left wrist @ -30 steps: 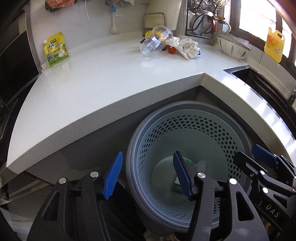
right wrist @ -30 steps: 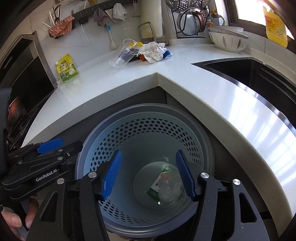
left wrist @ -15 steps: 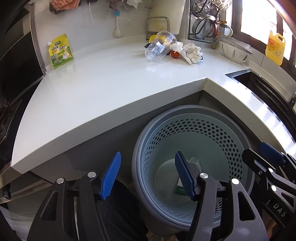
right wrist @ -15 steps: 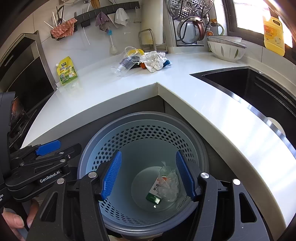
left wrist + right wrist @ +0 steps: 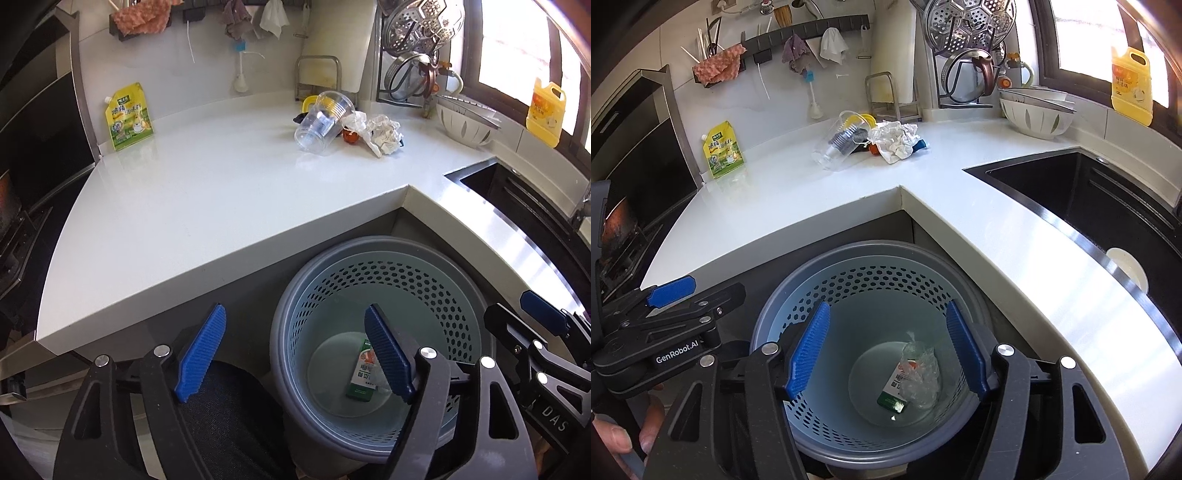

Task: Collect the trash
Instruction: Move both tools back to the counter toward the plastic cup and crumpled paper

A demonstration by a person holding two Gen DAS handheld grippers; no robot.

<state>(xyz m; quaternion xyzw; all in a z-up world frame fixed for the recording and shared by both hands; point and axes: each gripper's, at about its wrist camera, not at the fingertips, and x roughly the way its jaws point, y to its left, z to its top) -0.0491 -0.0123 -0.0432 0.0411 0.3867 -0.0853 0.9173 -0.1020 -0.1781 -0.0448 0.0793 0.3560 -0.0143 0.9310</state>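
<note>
A grey-blue perforated trash bin (image 5: pixel 380 284) (image 5: pixel 871 273) stands on the floor in the counter's corner. Inside lie a small green carton (image 5: pixel 364 376) (image 5: pixel 894 391) and a clear plastic bag (image 5: pixel 919 373). My left gripper (image 5: pixel 295 354) is open and empty above the bin's left rim. My right gripper (image 5: pixel 886 350) is open and empty over the bin's mouth. On the counter at the back lie clear plastic cups (image 5: pixel 321 122) (image 5: pixel 838 142), crumpled white paper (image 5: pixel 380 134) (image 5: pixel 894 142) and a small orange thing (image 5: pixel 350 136).
A yellow-green pouch (image 5: pixel 127 116) (image 5: pixel 724 149) leans on the back wall. A black sink (image 5: pixel 1089 199) is at the right, with a white colander (image 5: pixel 1036 110), a yellow detergent bottle (image 5: pixel 1131 86) and a dish rack (image 5: pixel 417 55). A stove (image 5: pixel 624 221) is at the left.
Both grippers have risen and pulled back from the bin, so more counter shows. The plastic bag has settled beside the carton on the bin's floor.
</note>
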